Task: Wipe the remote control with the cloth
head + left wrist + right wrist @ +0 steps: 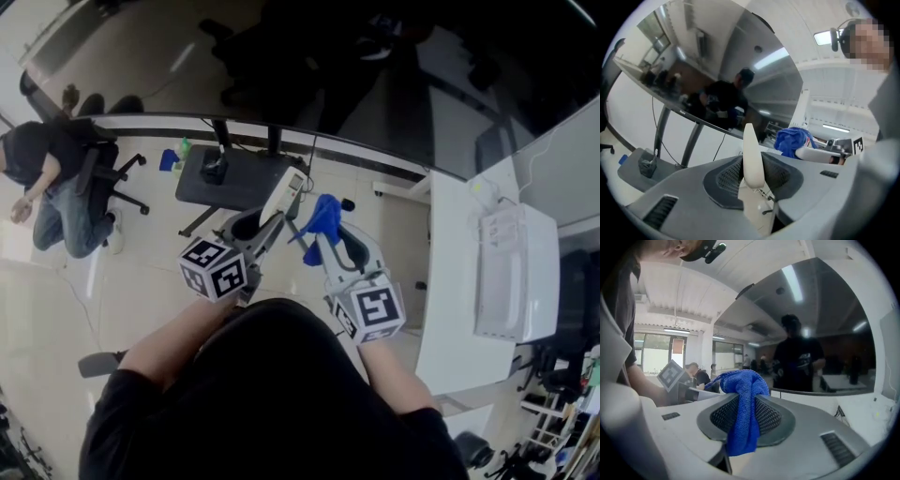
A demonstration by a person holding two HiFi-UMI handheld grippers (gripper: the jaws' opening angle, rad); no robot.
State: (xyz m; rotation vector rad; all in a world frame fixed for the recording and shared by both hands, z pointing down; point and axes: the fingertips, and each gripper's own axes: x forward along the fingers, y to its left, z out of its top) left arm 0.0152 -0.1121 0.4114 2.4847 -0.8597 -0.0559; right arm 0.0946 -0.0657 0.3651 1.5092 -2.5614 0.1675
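My left gripper [267, 223] is shut on a slim white remote control [283, 196], which sticks out past the jaws, edge-on in the left gripper view [753, 159]. My right gripper [319, 236] is shut on a bunched blue cloth [323, 216]. In the right gripper view the cloth [743, 404] bulges above the jaws and hangs down between them. Both grippers are held up in the air close together, the cloth just right of the remote. The cloth [793, 140] and right gripper also show at the right of the left gripper view.
A large dark glossy screen [356, 66] stands ahead on a stand with a grey base [230, 180]. A white table [469, 281] with a white box [511, 272] runs along the right. A person sits on an office chair [56, 178] at the left.
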